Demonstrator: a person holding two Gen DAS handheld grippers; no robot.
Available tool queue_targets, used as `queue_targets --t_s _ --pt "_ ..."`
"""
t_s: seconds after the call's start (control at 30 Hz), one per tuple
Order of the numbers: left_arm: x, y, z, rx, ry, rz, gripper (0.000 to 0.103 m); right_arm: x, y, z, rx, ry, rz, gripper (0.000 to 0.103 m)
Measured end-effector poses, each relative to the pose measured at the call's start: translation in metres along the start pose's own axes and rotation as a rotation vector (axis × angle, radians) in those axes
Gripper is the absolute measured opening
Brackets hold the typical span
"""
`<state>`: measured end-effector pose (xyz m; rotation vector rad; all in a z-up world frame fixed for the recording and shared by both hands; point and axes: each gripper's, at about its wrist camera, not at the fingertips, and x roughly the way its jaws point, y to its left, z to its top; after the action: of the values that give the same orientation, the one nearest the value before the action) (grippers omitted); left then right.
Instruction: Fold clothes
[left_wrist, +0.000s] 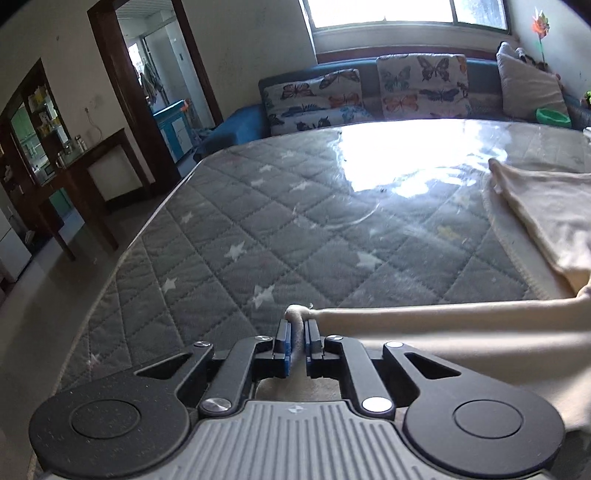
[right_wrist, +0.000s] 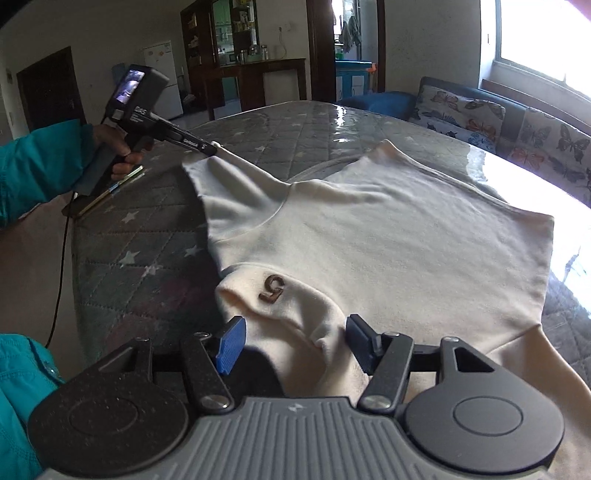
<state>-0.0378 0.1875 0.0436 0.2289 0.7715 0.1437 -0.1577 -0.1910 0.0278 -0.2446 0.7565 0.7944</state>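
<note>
While my left claw (left_wrist: 295, 332) is clamped on the cuff of the sleeve (left_wrist: 424, 314), I treat that pinch as the thing to protect: the blue pads (left_wrist: 283, 343) stand nearly together with a small roll of cream cloth poking out past their tips, so the hold is narrow and near the very end. I judge that a slow, level draw will keep it; a jerk could slip the cuff out.

From the right wrist view, the same claw (right_wrist: 212, 147) shows at the end of the sleeve, which runs stretched from it back to the body of the shirt (right_wrist: 388, 229). The shirt lies spread on the mattress (right_wrist: 147, 266), cream, with a small brown "5" (right_wrist: 272, 288) near its collar, close to me. The mattress is grey, quilted, starred, and under shiny clear plastic, so I expect the cloth to slide easily; that helps the fold but may let the whole shirt drift.

My right claw (right_wrist: 293, 343) stands apart, its jaws open over the bunched collar, gripping nothing. I would use it to pin or take hold near the collar or shoulder, so the body stays put as the left carries the sleeve across the chest.

I aim to lay the sleeve flat and straight, then release only when it rests.
</note>
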Motion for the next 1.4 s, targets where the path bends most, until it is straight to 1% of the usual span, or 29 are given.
queue_targets --t_s 0.1,0.13,0.23,0.3,0.33,0.43,0.5,0.53,0.67,0.7,0.73,0.87,0.97,1.03,1.1,1.13,1.17,1.23,1.3,1.33,1.4 --pt "-0.005 0.003 0.002 -0.007 0.0 0.001 0.016 -0.017 -0.003 0.001 0.071 -0.041 0.014 0.061" --pt "-0.007 0.004 0.003 -0.011 -0.003 0.002 0.016 -0.023 -0.006 0.0 0.089 -0.052 0.011 0.061" --pt "-0.014 0.008 0.005 -0.022 -0.021 0.019 0.018 -0.049 -0.022 -0.007 0.18 -0.101 -0.046 0.061" --pt "-0.02 0.01 0.008 -0.038 -0.035 0.019 0.019 -0.064 -0.037 -0.017 0.224 -0.114 -0.139 0.061" --pt "-0.023 0.01 0.01 -0.045 -0.043 0.015 0.019 -0.067 -0.043 -0.021 0.24 -0.116 -0.169 0.061" --pt "-0.036 0.002 0.016 -0.039 -0.073 -0.021 0.02 -0.079 -0.066 -0.038 0.309 -0.114 -0.29 0.061" --pt "-0.044 -0.009 0.02 -0.021 -0.092 -0.058 0.024 -0.087 -0.086 -0.052 0.392 -0.115 -0.357 0.061" --pt "-0.048 -0.016 0.021 -0.009 -0.104 -0.077 0.024 -0.092 -0.095 -0.062 0.424 -0.113 -0.406 0.061" --pt "-0.059 -0.051 0.03 0.035 -0.138 -0.178 0.025 -0.101 -0.117 -0.086 0.501 -0.094 -0.51 0.06" --pt "-0.062 -0.061 0.032 0.048 -0.143 -0.207 0.025 -0.105 -0.126 -0.097 0.544 -0.082 -0.537 0.059" --pt "-0.064 -0.072 0.034 0.065 -0.148 -0.235 0.025 -0.105 -0.128 -0.099 0.55 -0.081 -0.543 0.055" --pt "-0.071 -0.117 0.039 0.142 -0.166 -0.346 0.025 -0.114 -0.133 -0.111 0.535 -0.07 -0.628 0.055" --pt "-0.076 -0.148 0.039 0.183 -0.178 -0.422 0.026 -0.123 -0.14 -0.12 0.553 -0.071 -0.689 0.055" --pt "-0.079 -0.168 0.037 0.206 -0.178 -0.47 0.026 -0.132 -0.144 -0.124 0.601 -0.094 -0.717 0.055" --pt "-0.081 -0.188 0.035 0.236 -0.178 -0.512 0.026 -0.139 -0.147 -0.127 0.639 -0.119 -0.723 0.055" --pt "-0.083 -0.199 0.034 0.252 -0.177 -0.533 0.026 -0.143 -0.149 -0.129 0.667 -0.126 -0.749 0.055" --pt "-0.086 -0.208 0.033 0.267 -0.176 -0.556 0.026 -0.146 -0.15 -0.131 0.695 -0.121 -0.772 0.055" --pt "-0.09 -0.23 0.029 0.3 -0.173 -0.598 0.026 -0.149 -0.154 -0.135 0.742 -0.113 -0.79 0.056" --pt "-0.093 -0.246 0.024 0.33 -0.17 -0.629 0.026 -0.15 -0.155 -0.14 0.782 -0.111 -0.797 0.056" --pt "-0.094 -0.254 0.022 0.341 -0.166 -0.644 0.026 -0.149 -0.155 -0.142 0.798 -0.113 -0.787 0.056" --pt "-0.098 -0.267 0.016 0.362 -0.158 -0.672 0.026 -0.147 -0.154 -0.142 0.795 -0.118 -0.792 0.055"
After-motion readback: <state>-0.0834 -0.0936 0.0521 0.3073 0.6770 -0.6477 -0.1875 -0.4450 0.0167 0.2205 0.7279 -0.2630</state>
